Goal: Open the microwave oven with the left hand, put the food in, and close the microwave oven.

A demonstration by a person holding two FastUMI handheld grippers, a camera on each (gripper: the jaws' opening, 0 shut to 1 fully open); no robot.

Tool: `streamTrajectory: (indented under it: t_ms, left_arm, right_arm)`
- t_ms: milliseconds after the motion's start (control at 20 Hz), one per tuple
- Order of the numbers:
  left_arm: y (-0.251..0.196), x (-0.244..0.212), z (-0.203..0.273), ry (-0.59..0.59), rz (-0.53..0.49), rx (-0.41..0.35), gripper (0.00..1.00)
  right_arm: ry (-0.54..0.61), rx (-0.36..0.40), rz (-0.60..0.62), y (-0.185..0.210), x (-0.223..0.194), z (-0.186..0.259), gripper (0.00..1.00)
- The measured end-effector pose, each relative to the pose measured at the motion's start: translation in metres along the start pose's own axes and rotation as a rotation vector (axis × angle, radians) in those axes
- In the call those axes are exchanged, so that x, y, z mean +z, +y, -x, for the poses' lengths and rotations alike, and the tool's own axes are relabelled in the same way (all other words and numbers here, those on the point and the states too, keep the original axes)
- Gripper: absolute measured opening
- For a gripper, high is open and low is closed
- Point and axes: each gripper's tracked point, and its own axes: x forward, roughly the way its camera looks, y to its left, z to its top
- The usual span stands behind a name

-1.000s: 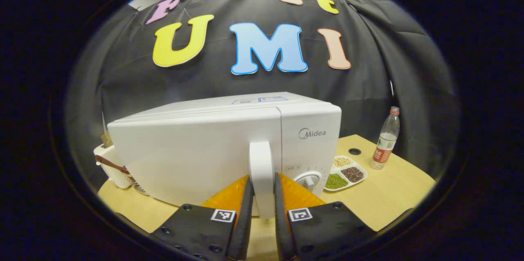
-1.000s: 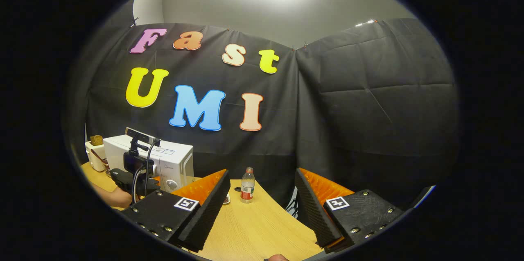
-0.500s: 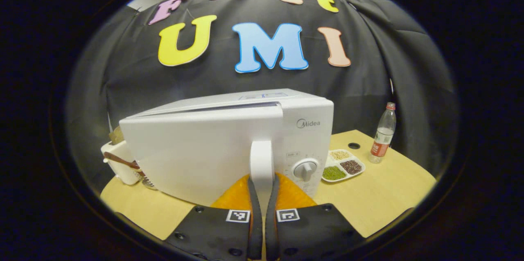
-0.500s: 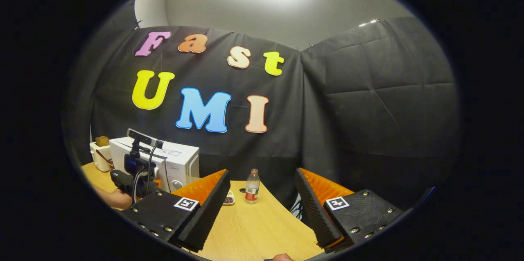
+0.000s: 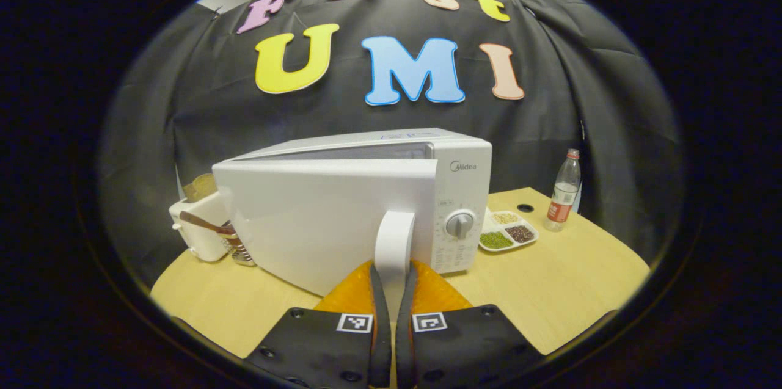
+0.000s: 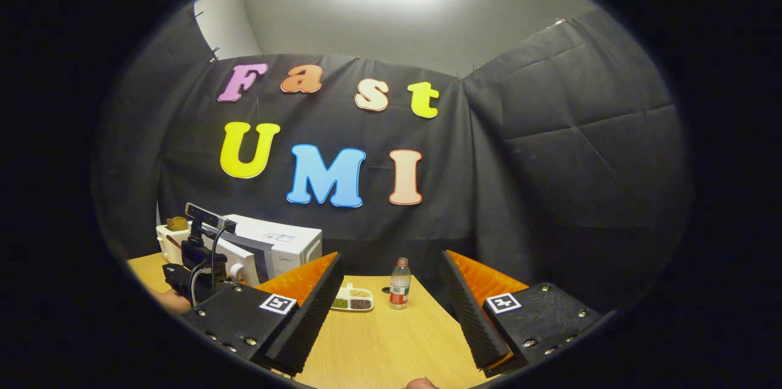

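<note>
Left gripper view: left gripper (image 5: 391, 291) clamps the microwave door handle (image 5: 394, 241), door (image 5: 317, 218) slightly ajar; food tray (image 5: 508, 234) on table (image 5: 568, 279) right of microwave. Right gripper view: right gripper (image 6: 391, 297) wide apart, holding nothing, above table, tray (image 6: 352, 300) ahead

A pale wooden table (image 5: 568, 291) carries the white microwave oven (image 5: 366, 206), a sectioned food tray (image 5: 508, 235) beside it, a plastic bottle (image 5: 562, 192) further right — and a white container (image 5: 198, 230) at left.

Our left hand-held gripper (image 5: 392, 291) level, fingers pinched together on a white handle (image 5: 394, 239), our right hand-held gripper (image 6: 391, 309) raised, fingers spread wide, grasping nothing
</note>
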Motion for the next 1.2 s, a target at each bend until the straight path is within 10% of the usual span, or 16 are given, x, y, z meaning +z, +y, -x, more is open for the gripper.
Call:
streamTrajectory:
  t_ms: [650, 1200]
  left_arm:
    - [0.075, -0.034, 0.090, 0.048, 0.024, 0.246, 0.10]
    - [0.145, -0.056, 0.138, 0.052, 0.041, 0.252, 0.09]
  right_arm:
    - [-0.031, 0.220, -0.062, 0.010, -0.001, 0.019, 0.97]
    - [-0.048, 0.289, -0.068, 0.086, 0.009, 0.026, 0.97]
